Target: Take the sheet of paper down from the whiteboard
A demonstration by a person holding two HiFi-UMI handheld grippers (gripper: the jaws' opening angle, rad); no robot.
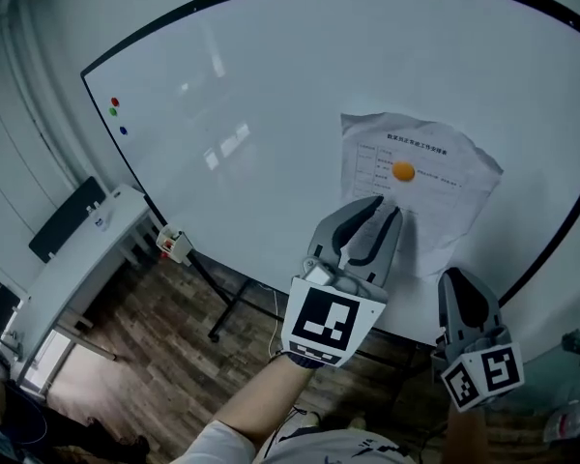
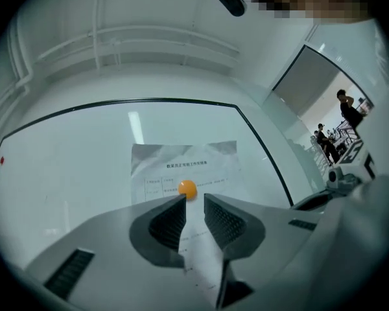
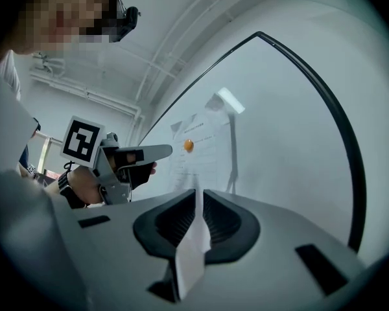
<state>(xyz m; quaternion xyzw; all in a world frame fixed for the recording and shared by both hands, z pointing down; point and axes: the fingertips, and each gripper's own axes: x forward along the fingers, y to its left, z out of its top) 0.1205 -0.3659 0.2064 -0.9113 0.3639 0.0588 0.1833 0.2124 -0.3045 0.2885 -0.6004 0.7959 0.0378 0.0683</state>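
White and glossy inside a dark frame, the whiteboard (image 1: 271,95) fills the space ahead of both tools and spreads far to either side of them. The sheet of paper (image 1: 435,211) is still up on it, printed with a form and creased along its edges, directly in front of the left hand-held gripper (image 1: 382,204) and above the right hand-held gripper (image 1: 454,276). The left one is released: its ribbed jaws stand a little apart, aimed at the middle of the sheet, whose printed lines show through the gap between them. The right one, lower and to the left one's right, is clenched on the sheet's bottom edge, and a thin fold of paper runs down between its pressed jaws. An orange round magnet (image 1: 403,171) sits on the sheet just beyond the left tool's jaw tips, near the top of the printed form. Three small dots, red (image 1: 115,101), green (image 1: 113,111) and blue (image 1: 124,130), sit on the board far off to the left hand-held gripper's left, well apart from the sheet.
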